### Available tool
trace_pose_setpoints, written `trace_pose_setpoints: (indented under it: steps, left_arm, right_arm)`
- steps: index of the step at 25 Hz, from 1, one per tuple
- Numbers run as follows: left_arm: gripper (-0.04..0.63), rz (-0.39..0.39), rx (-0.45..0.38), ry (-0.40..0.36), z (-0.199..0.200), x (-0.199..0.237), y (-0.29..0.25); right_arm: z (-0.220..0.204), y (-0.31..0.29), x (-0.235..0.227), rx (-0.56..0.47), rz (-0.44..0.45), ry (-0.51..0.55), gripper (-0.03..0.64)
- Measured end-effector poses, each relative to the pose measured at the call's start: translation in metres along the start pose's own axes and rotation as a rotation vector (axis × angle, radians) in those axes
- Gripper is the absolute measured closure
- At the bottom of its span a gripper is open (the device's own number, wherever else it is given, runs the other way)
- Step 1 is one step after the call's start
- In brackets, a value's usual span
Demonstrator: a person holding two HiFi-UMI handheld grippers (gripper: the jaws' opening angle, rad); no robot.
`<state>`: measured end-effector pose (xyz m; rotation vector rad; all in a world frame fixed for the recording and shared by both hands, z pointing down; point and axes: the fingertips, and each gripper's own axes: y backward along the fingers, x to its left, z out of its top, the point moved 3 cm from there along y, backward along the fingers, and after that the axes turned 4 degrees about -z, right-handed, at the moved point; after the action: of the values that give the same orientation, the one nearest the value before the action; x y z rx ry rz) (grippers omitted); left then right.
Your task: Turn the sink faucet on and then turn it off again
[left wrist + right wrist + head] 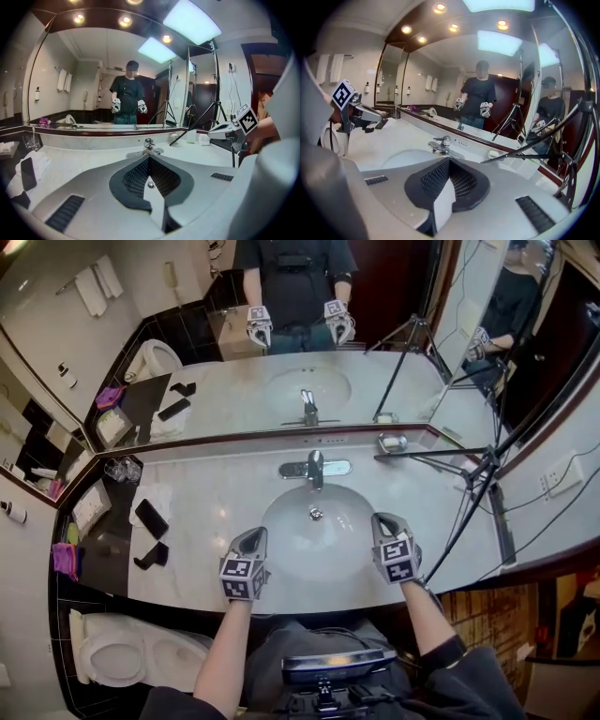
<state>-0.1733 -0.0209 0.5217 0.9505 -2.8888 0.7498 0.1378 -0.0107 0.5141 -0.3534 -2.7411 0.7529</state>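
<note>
The chrome faucet (315, 468) stands at the back of the oval white sink (281, 540); its lever lies flat and I see no stream of water. My left gripper (252, 536) hovers over the basin's front left rim, jaws shut and empty. My right gripper (383, 520) hangs over the front right rim, also shut on nothing. Both are well short of the faucet. In the left gripper view the faucet (149, 147) shows just beyond the closed left gripper (150, 165), with the right gripper (234, 128) off to the side. In the right gripper view the faucet (440, 143) sits past the closed right gripper (449, 165).
A black tripod (469, 463) leans across the counter's right end near a soap dish (392, 442). Two black phones (151, 517) (150, 556) lie on the left by a white cloth, and a glass (122, 470) stands behind them. A toilet (112, 657) is below left. A mirror (234, 381) backs the counter.
</note>
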Motion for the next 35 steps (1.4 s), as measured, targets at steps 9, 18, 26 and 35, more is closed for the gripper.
trace_pose_setpoints:
  steps: [9, 18, 26, 35]
  left_arm:
    - [0.595, -0.005, -0.004, 0.010, -0.002, -0.007, 0.004]
    - [0.595, -0.008, -0.009, 0.025, -0.007, -0.007, 0.005]
    - [0.595, -0.002, -0.016, 0.033, -0.009, -0.005, 0.002]
    - [0.595, -0.007, -0.004, 0.024, -0.007, -0.007, -0.012]
  right_arm:
    - [-0.034, 0.011, -0.009, 0.031, 0.006, -0.116, 0.598]
    - [-0.039, 0.003, -0.004, 0.044, 0.017, -0.124, 0.598]
    - [-0.045, -0.002, -0.002, 0.060, 0.026, -0.121, 0.598]
    - [-0.040, -0.009, -0.006, 0.067, 0.023, -0.107, 0.598]
